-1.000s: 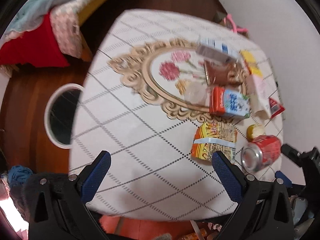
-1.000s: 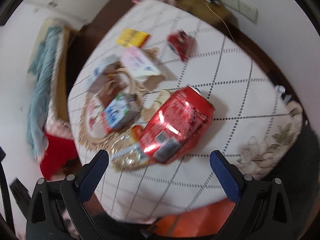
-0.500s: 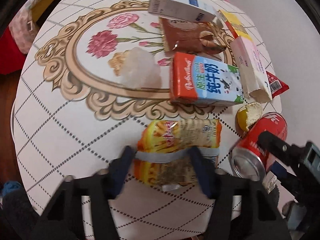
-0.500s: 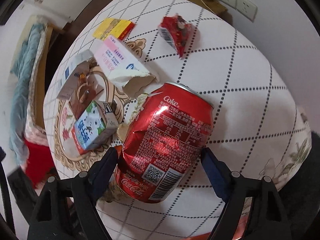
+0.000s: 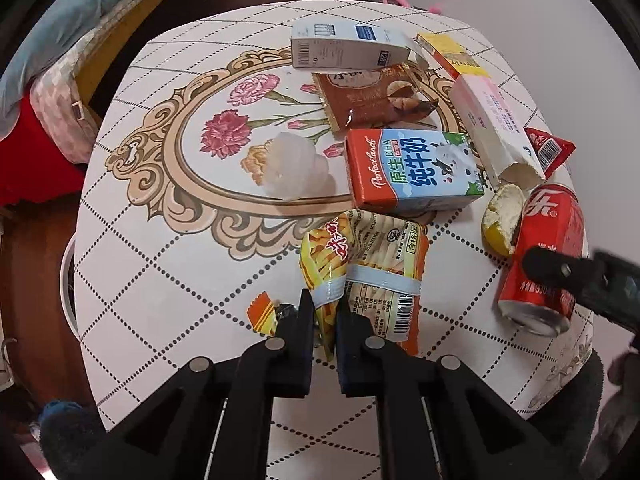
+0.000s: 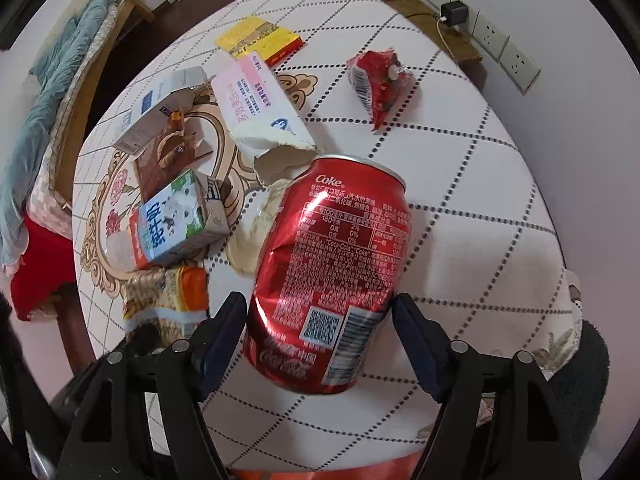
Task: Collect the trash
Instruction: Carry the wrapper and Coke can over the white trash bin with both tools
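The left gripper (image 5: pixel 323 312) is pinching the snack wrapper's (image 5: pixel 372 276) near edge. The right gripper's (image 6: pixel 318 332) jaws are closing around the dented Coke can (image 6: pixel 332 276) between them; it is worth squeezing gently and squarely.

I've got the snack bag (image 5: pixel 372 280) nearest me on the surface (image 5: pixel 168 280), milk carton (image 5: pixel 412 170) just behind it, w/ the wrapper (image 5: pixel 372 96) and box (image 5: pixel 344 46) further back. Can (image 5: pixel 544 256) lies right of the bag, peel (image 5: pixel 502 220) betw. can and carton.
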Available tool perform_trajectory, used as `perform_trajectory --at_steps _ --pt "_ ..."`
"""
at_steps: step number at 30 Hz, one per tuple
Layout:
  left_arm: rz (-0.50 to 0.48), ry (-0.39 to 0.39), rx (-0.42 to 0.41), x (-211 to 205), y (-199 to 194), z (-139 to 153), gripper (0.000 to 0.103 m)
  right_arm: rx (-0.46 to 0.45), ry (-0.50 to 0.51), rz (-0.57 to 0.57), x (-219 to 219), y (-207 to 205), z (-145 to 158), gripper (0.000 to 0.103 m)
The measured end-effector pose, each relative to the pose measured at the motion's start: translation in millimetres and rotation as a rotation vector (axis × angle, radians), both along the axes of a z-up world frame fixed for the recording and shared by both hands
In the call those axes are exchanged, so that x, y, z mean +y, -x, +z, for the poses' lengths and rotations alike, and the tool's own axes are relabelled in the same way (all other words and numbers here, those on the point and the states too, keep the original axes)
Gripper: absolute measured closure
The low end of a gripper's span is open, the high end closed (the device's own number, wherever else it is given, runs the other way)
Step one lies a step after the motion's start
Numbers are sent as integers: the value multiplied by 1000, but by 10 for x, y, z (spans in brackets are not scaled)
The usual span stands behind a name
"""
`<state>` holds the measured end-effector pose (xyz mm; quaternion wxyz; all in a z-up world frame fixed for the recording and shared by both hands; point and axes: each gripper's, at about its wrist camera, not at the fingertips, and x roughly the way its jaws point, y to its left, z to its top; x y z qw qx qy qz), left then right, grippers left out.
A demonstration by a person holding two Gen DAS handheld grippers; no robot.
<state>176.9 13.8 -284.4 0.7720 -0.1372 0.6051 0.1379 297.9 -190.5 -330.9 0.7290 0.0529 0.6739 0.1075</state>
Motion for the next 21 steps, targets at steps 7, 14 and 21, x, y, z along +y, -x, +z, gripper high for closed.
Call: perform_trajectory --at_steps 7,14,21 --pt "11 -48 -23 39 147 117 98 25 -2 9 -50 -56 -73 21" --pt "15 -133 -68 28 341 375 98 -29 -47 22 -124 196 48 22" --pt "61 -221 -150 149 660 804 98 -150 -154 57 -184 537 458 22"
